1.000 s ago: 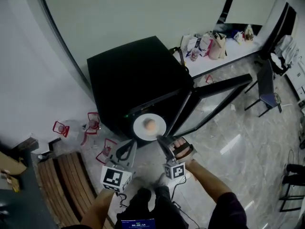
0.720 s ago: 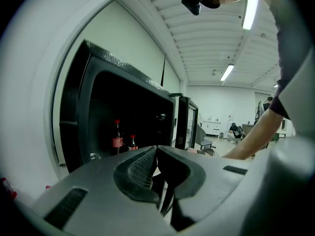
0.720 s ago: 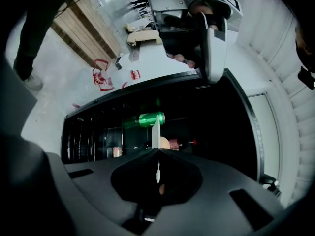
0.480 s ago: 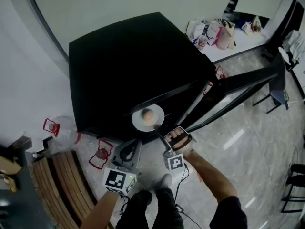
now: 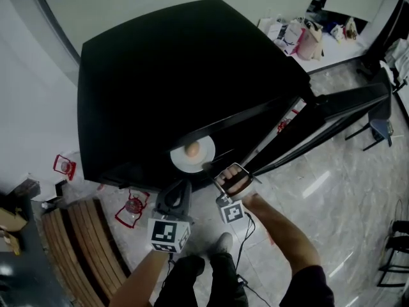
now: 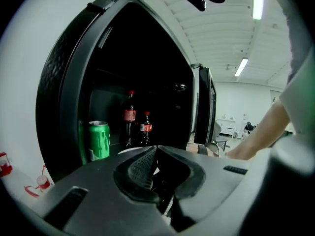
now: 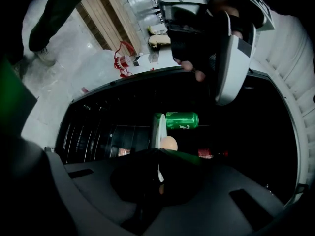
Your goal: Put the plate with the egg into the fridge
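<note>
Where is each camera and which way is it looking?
Head view: on the person's head, looking down at the fridge, plate and egg; arms and legs show.
Left gripper view: on the left claw, facing into the fridge at the green can; the right arm shows.
Right gripper view: on the right claw, facing the plate edge-on; the left hand shows.
Both gripper views see the green can.

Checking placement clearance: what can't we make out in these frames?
Where the plate will land: head view, fridge top covers the inside.
Labels on the bottles: left gripper view, too dark and small.
Left gripper: jaws together; pale sliver between, plate rim or not, its body blocks.
</note>
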